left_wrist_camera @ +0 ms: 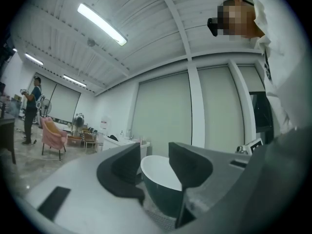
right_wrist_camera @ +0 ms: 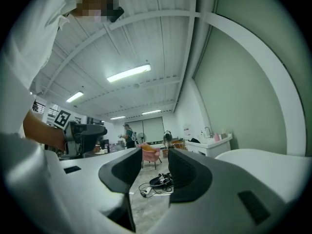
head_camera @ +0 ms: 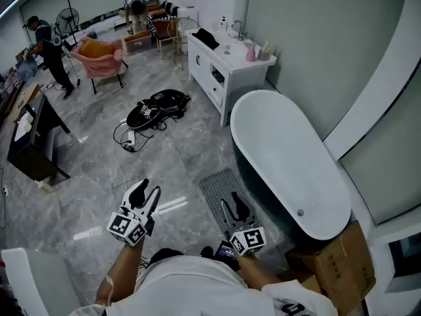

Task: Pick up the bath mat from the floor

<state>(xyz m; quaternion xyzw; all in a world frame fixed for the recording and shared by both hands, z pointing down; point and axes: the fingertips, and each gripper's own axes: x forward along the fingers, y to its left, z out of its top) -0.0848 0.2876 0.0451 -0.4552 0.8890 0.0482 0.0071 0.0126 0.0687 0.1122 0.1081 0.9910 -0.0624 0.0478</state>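
Note:
The bath mat (head_camera: 217,188) is a grey textured rectangle flat on the marble floor, along the near side of the white bathtub (head_camera: 289,157). My right gripper (head_camera: 233,206) hovers over the mat's near end, held level, open with nothing between its jaws. My left gripper (head_camera: 146,193) is above bare floor to the left of the mat, also open and holding nothing. In the left gripper view the left gripper (left_wrist_camera: 155,172) frames the bathtub (left_wrist_camera: 158,177), with a strip of mat (left_wrist_camera: 157,217) low in the gap. The right gripper (right_wrist_camera: 155,172) looks out across the room.
A white vanity cabinet (head_camera: 223,64) stands beyond the tub. A black bag with cables (head_camera: 156,107) lies mid-floor. A cardboard box (head_camera: 342,262) sits at the tub's near end. A dark desk (head_camera: 33,137), a pink armchair (head_camera: 99,54) and a person (head_camera: 49,51) are at the far left.

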